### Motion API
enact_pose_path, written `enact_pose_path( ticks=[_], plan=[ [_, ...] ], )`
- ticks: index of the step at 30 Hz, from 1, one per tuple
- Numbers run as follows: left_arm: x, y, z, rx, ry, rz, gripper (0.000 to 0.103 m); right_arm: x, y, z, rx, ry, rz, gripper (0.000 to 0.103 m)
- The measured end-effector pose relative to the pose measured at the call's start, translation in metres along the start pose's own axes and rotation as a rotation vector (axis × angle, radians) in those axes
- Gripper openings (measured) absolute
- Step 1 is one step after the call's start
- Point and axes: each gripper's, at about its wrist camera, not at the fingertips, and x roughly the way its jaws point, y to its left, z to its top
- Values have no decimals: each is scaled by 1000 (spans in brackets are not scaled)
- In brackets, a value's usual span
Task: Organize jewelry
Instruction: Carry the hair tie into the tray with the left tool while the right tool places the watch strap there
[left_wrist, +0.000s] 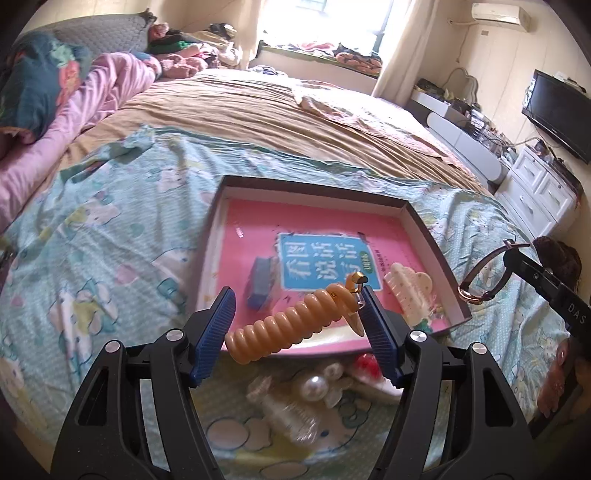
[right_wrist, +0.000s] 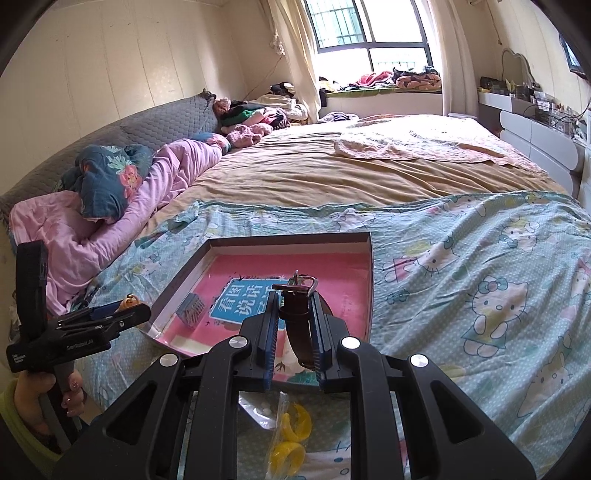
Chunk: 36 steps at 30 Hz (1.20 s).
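A shallow box (left_wrist: 421, 221) with a pink book inside lies on the bed. My left gripper (left_wrist: 295, 299) is open; an orange spiral hair clip (left_wrist: 291, 321) hangs between its fingers, touching the right pad, above the box's near edge. A blue hair clip (left_wrist: 260, 282) and a cream claw clip (left_wrist: 410, 291) lie in the box. My right gripper (right_wrist: 293, 295) is shut on a brown watch strap (right_wrist: 295, 321) above the box (right_wrist: 370, 266). It shows in the left wrist view (left_wrist: 517, 258) holding the watch (left_wrist: 480, 277).
Pearl pieces (left_wrist: 314, 386), a clear clip (left_wrist: 288, 417) and a red item (left_wrist: 367, 365) lie on the teal sheet under my left gripper. A bag with yellow rings (right_wrist: 290, 439) lies under my right gripper. Pink bedding (right_wrist: 92, 229) is at the left.
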Motion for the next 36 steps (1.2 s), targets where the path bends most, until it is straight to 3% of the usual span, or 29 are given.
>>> enact_pose_path(
  ticks=[29,36],
  plan=[
    [68,-8,6,65,111,-19,61,58,-7,20,-30,50,-64,16],
    [70,-7,6,62,112,-19,69,81,-15,22,-21,83,-94,16]
  ],
)
